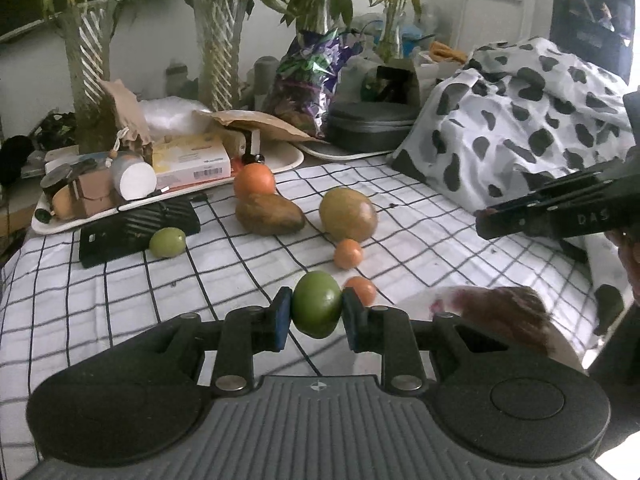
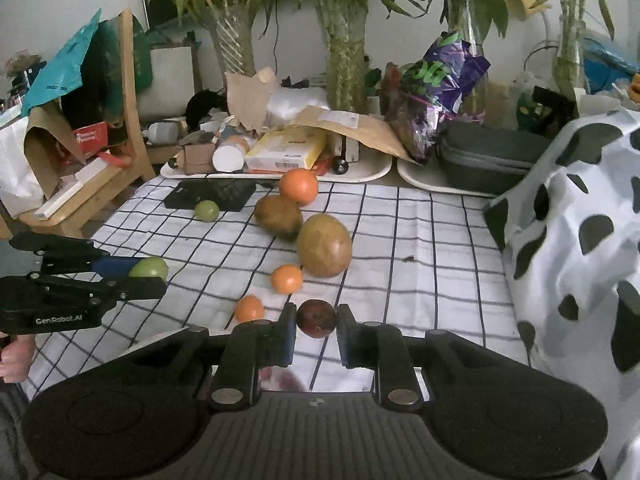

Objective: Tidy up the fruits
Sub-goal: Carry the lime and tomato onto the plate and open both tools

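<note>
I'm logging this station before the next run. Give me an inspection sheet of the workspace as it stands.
Surface: checked cloth, wrinkled.
Job's things: on the cloth lie a big orange, two mangoes, two small oranges and a lime.
Clutter: loaded trays, a black case and a spotted blanket at the edges.
Grippers: left tool shut on a green fruit; right tool shut on a dark red fruit.
Cables: nothing seen.
Surroundings: potted plants.

Each camera sits on its gripper and looks forward and down along the jaws, close above the checkered cloth (image 1: 120, 292). Both views share the mango (image 1: 348, 214) (image 2: 324, 246) and the plants behind.
</note>
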